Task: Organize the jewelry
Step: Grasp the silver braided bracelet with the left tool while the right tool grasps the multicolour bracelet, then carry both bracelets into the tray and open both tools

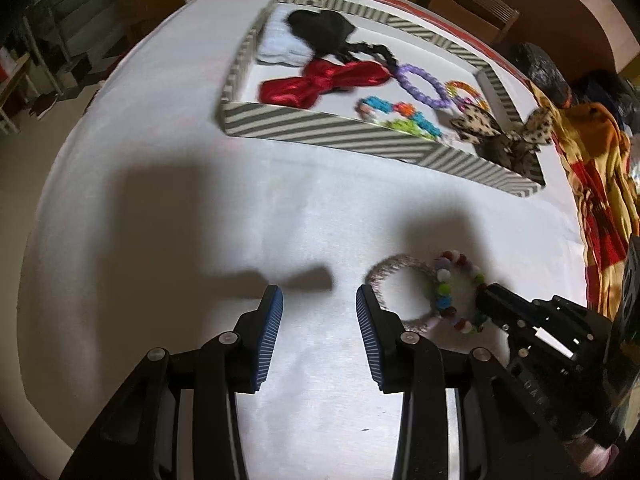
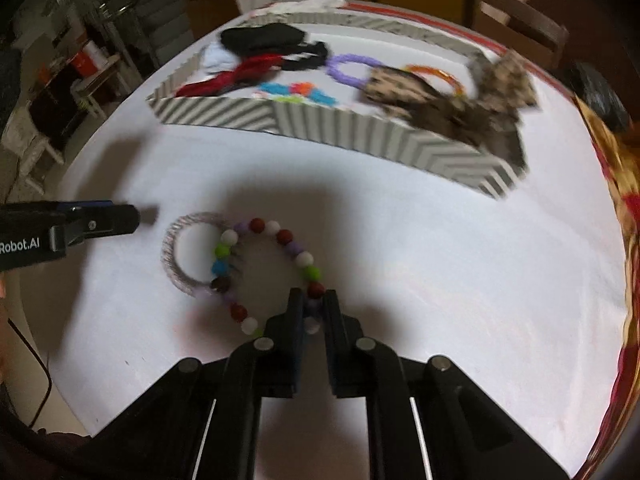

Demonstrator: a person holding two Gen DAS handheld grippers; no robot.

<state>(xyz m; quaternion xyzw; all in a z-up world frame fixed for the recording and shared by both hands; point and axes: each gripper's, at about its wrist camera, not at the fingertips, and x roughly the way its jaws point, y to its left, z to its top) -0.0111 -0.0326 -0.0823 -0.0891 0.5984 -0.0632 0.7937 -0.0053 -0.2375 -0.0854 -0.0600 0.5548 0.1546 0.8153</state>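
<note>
1. The right gripper (image 2: pixel 312 300) is seen low over the white tablecloth (image 2: pixel 400 248), its fingers drawn narrow and pinched onto the near arc of the beaded bracelet (image 2: pixel 298 258).
2. The beaded bracelet is laid flat on the cloth, a ring of red, white, purple, green and blue beads; one bead is caught between the two black fingertips.
3. A silvery woven bangle (image 2: pixel 172 252) is found just beside it on the left, and the far rim of the bangle is overlapped by the beaded ring.
4. The left gripper (image 1: pixel 319 300) is held wide, nothing between its blue ribbed pads (image 1: pixel 270 332); only bare cloth is framed there.
5. From the left wrist view, the bangle (image 1: pixel 384 270) is seen touching or just past the left gripper's right fingertip; which of the two cannot be told.
6. The striped tray (image 1: pixel 320 132) is placed farther back on the table, well apart from both grippers.
7. Inside the tray a red bow (image 1: pixel 320 82), a black hair piece (image 1: pixel 320 30), a purple ring (image 1: pixel 424 86), a multicoloured bracelet (image 1: pixel 400 118) and an orange ring (image 1: pixel 466 92) are spread out.
8. A spotted bow (image 1: pixel 500 132) is draped over the tray's right corner, partly outside the wall.
9. A red and yellow patterned cloth (image 1: pixel 592 184) is bunched along the table's right edge.
</note>
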